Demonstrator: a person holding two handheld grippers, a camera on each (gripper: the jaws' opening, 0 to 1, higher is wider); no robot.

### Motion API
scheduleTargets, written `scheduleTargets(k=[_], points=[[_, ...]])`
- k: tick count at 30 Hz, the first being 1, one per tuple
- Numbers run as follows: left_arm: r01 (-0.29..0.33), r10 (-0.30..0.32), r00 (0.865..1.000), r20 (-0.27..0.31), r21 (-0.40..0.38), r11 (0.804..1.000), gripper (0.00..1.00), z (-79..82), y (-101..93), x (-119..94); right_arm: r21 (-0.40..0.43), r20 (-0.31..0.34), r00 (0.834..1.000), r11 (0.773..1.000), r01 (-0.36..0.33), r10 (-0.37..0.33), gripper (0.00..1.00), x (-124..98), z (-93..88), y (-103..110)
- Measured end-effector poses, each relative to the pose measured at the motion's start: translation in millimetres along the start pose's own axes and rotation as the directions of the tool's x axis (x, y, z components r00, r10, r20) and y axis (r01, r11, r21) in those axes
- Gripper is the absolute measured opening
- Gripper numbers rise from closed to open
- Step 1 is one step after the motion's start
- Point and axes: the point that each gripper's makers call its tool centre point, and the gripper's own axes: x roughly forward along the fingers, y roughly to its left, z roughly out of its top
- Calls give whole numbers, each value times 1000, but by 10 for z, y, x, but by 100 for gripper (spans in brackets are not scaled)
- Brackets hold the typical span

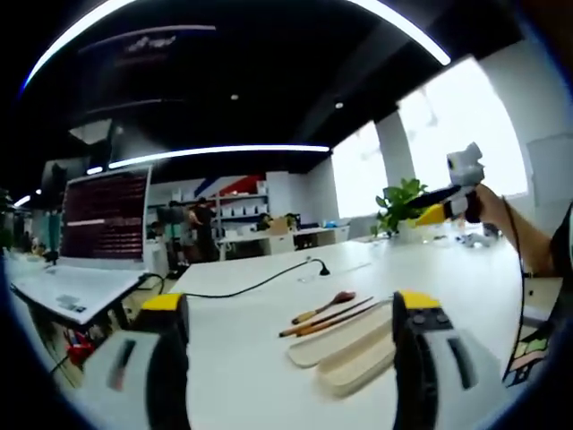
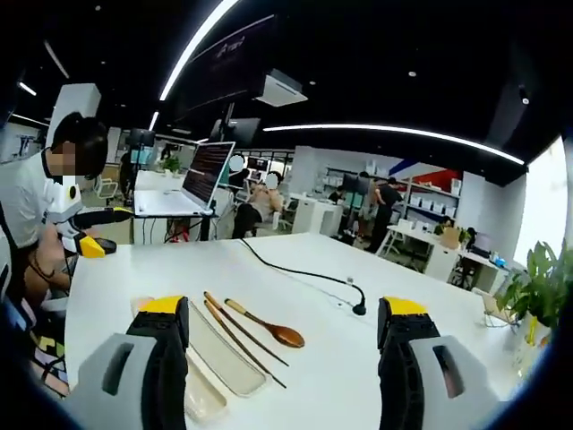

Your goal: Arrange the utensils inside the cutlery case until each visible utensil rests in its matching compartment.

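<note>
With both the left tongs [image 1: 291, 336] and right tongs [image 2: 279, 336] spread and empty above the desk [image 2: 322, 358], we risk nudging the spoon [image 2: 265, 326] and chopsticks [image 2: 243, 341], lying loose just beside the cutlery case [image 2: 224, 360] between our jaws, off line.

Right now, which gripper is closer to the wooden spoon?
Right, it seems. The right gripper hangs open just short of the wooden spoon, which looks larger there. The left gripper, also open, faces it from farther back.
</note>
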Motion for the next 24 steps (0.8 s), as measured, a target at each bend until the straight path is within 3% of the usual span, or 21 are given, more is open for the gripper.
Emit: scheduleTargets(k=[9,18,24], points=[[11,-11,1000,-8,9,1000,100,-20,-43,8,1,8,998,998,-56,56,83,292,-43,-3],[-4,4,1000,-12,-4,1000,100,-40,31,-5,-60,-99,988,990,-128,122,83,666,-261,12],[-2,2,1000,-14,1,1000,100,-44,31,1,-57,-93,982,984,-170,164,73,868,-271,61]])
